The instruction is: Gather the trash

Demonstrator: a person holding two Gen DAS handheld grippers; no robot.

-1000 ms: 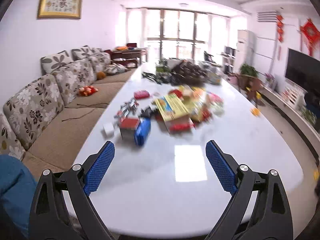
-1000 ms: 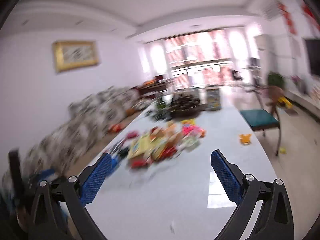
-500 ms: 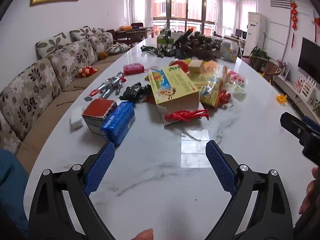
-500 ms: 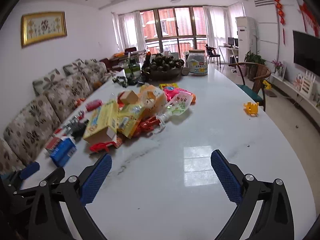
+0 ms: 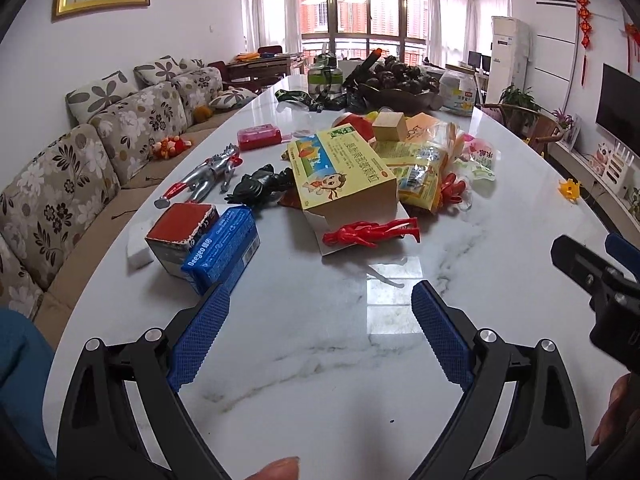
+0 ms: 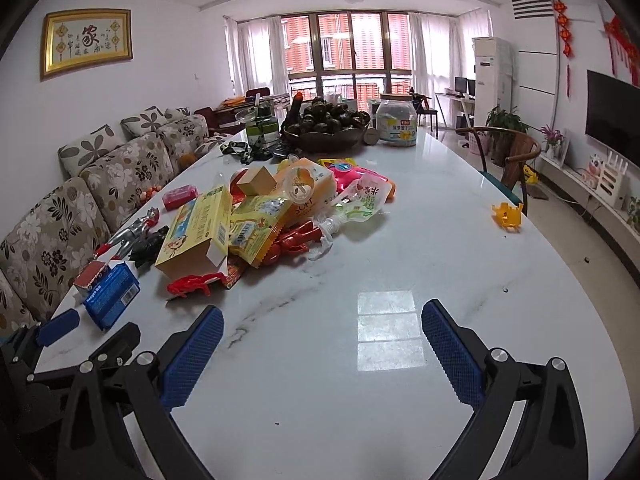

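A heap of packaging and toys lies mid-table: a yellow carton (image 5: 344, 172) (image 6: 196, 236), yellow snack bags (image 5: 420, 172) (image 6: 260, 228), a white pouch (image 6: 360, 200), a blue box (image 5: 222, 250) (image 6: 110, 292) beside a red-topped box (image 5: 178, 228), and a red toy figure (image 5: 372, 234) (image 6: 192, 282). My left gripper (image 5: 320, 336) is open over bare marble short of the heap, nothing between its fingers. My right gripper (image 6: 322, 354) is open too, empty, further right; its tip (image 5: 592, 272) shows at the left wrist view's right edge.
The white marble table (image 6: 400, 272) runs away from me. A dark fruit bowl (image 6: 326, 128) and a jar (image 6: 398, 120) stand at its far end, a yellow toy (image 6: 506, 214) near the right edge. A floral sofa (image 5: 60, 184) lines the left, a wooden chair (image 6: 508, 160) the right.
Both views have swung down and steadied on the table, closer to the heap. The right gripper's tip has come into the left wrist view. Both grippers stay open.
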